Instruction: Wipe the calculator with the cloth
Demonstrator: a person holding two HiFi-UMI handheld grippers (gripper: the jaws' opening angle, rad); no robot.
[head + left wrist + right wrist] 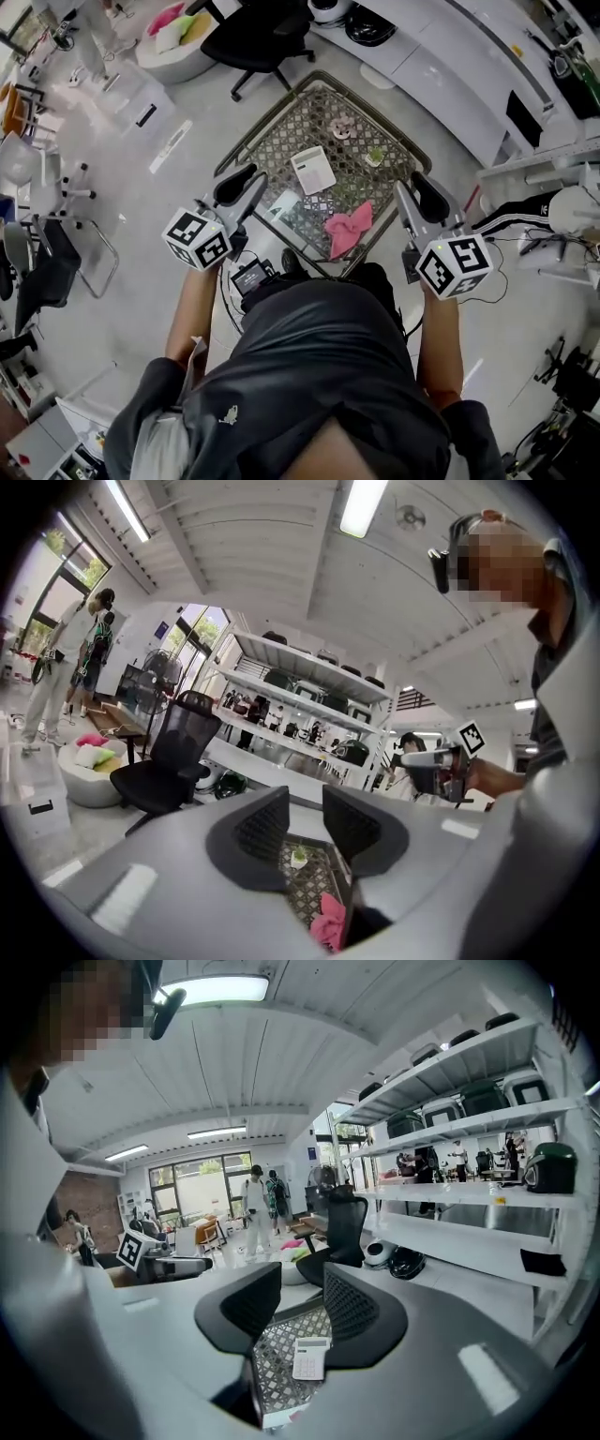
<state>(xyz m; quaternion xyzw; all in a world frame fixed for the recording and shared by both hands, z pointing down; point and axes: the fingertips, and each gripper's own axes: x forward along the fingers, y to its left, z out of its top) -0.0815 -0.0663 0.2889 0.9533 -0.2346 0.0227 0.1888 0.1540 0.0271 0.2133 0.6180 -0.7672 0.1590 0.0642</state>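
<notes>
The left claw (306, 801) and right claw (302, 1277) both gape empty; the cloth (349, 228), soft, bunched beside the calculator (313, 170), suits pinching a raised fold; the calculator is probably light, slippery.

The person wears a dark grey top (328, 375) with a small white logo (228, 415) printed on it. Its sleeves (136, 412) are the same dark grey and leave the forearms bare. A small black camera (439, 560) sits on the head.

The left hand-held gripper (253, 178) has a pale grey, smoothly rounded body. Its two black jaws have inner faces with a fine mesh pattern. Behind them sits the left marker cube (199, 239), white and printed with black square markers.

The right hand-held gripper (409, 184) is built alike, in the same grey and black. The right marker cube (455, 265) shows a small green light (438, 248) near one upper corner.
</notes>
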